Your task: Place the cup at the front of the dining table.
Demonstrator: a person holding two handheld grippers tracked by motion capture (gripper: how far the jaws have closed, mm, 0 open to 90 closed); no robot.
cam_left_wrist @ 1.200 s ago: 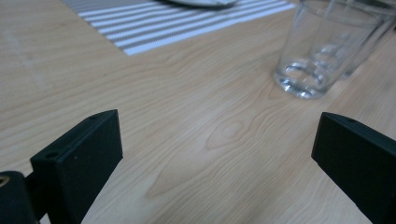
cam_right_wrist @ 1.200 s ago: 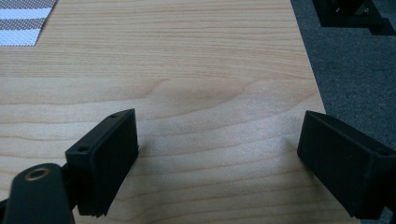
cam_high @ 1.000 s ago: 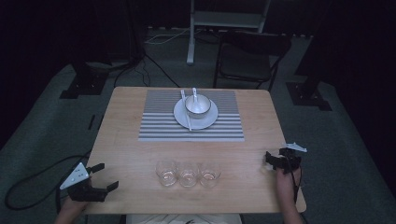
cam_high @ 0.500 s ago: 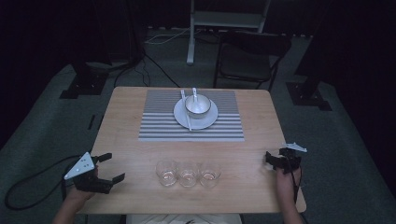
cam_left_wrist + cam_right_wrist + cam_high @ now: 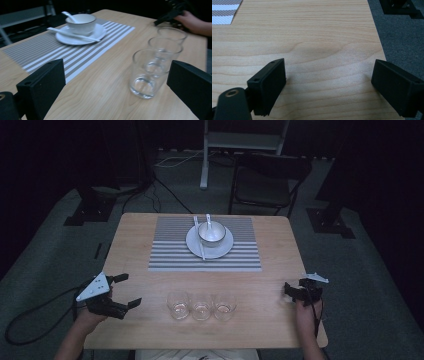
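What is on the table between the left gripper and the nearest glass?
Nothing: in the high view, bare wood separates the open left gripper from the nearest glass.

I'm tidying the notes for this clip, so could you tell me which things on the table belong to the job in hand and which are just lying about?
In the job:
- left gripper, open, facing the glasses
- three glasses in a row

Lying about:
- bowl with spoon on plate
- striped mat
- right gripper, open, resting apart
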